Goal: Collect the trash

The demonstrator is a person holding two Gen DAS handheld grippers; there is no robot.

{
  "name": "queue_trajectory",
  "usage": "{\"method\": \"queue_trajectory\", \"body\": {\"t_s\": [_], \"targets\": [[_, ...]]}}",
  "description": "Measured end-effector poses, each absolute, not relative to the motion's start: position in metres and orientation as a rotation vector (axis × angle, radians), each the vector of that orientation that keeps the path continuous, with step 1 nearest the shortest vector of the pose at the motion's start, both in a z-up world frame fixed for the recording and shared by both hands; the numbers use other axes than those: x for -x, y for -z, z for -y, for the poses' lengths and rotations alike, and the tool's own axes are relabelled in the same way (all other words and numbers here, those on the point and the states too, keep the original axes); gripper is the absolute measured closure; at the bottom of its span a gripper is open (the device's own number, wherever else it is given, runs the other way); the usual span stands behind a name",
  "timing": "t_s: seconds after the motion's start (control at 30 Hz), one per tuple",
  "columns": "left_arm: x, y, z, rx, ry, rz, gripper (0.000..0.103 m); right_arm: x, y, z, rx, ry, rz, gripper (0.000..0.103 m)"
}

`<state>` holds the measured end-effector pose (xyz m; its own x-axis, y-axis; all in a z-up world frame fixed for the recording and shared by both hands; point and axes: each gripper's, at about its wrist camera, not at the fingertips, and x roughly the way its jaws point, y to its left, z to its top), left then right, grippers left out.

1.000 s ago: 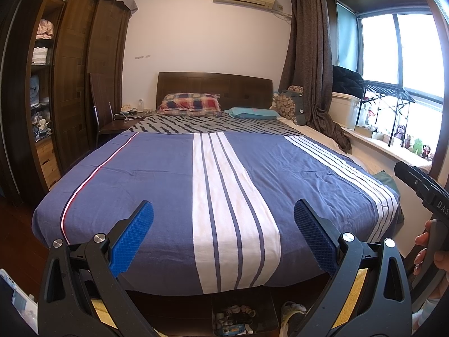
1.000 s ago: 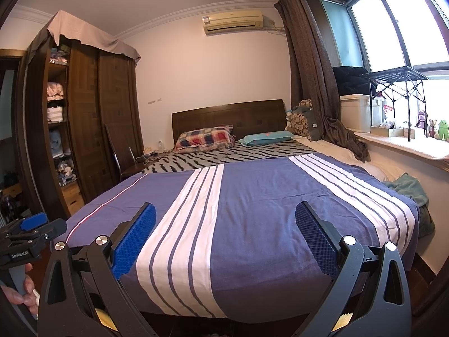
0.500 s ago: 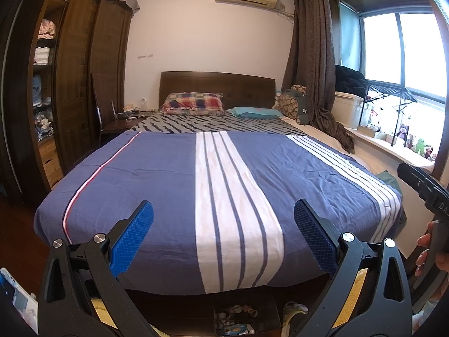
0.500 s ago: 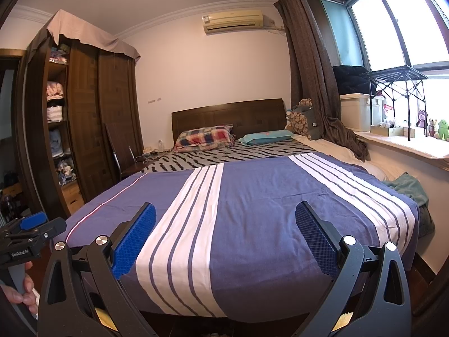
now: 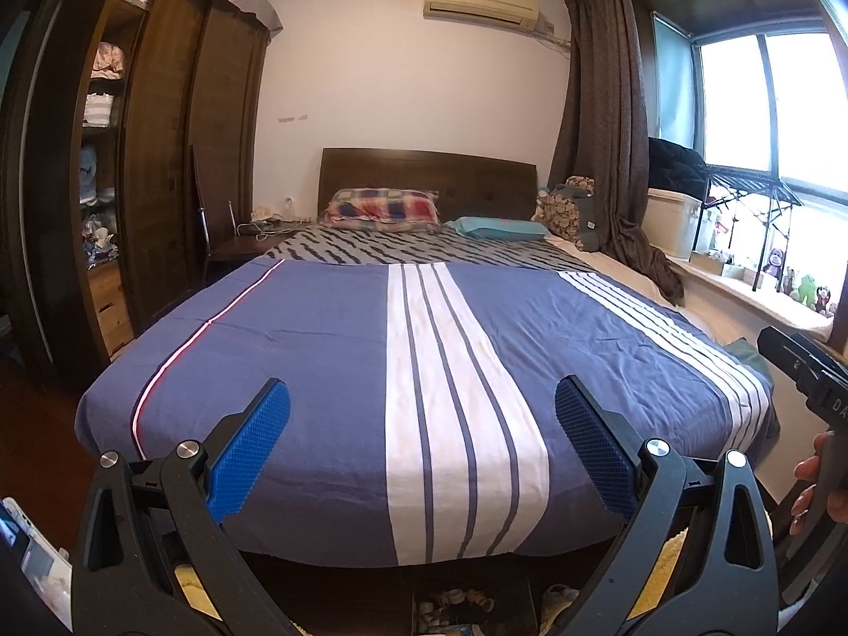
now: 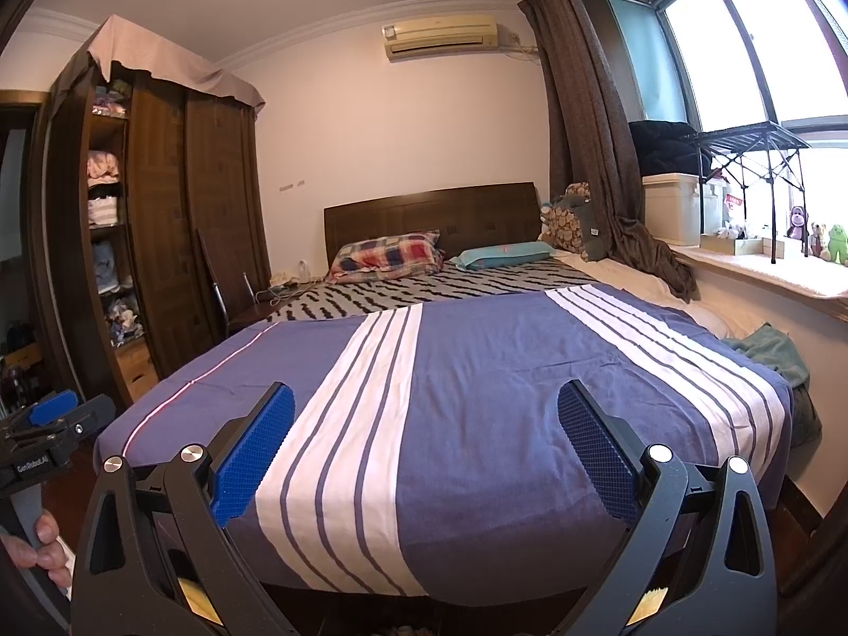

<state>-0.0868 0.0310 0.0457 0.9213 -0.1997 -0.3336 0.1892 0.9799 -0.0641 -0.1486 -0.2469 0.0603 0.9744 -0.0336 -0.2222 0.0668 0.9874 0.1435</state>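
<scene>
A home bedroom, plainly lived in. Dead centre, at 12 o'clock, a double bed (image 5: 424,371) under a blue cover with white stripes, dark wooden headboard (image 5: 424,175) behind, plaid pillow (image 5: 382,206) and teal pillow (image 5: 498,227) laid against it. Over at 9 o'clock, a tall dark wardrobe (image 5: 159,159) with open shelves of folded clothes. High at 12, a wall air conditioner (image 5: 479,2). Off at 2 o'clock, a brown curtain (image 5: 604,132) drawn back beside a bright window (image 5: 763,106), soft toys (image 6: 819,238) lined along the sill at 3. Down at 6, bits stowed under the bed.
</scene>
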Motion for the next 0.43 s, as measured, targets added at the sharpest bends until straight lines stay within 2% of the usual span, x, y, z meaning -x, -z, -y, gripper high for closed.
{"method": "queue_trajectory", "body": {"t_s": [0.43], "targets": [[0.0859,-0.0490,-0.0302,0.024,0.192,-0.370,0.008,0.1484,-0.0600,0.2492,-0.150,0.045,-0.225,0.003]]}}
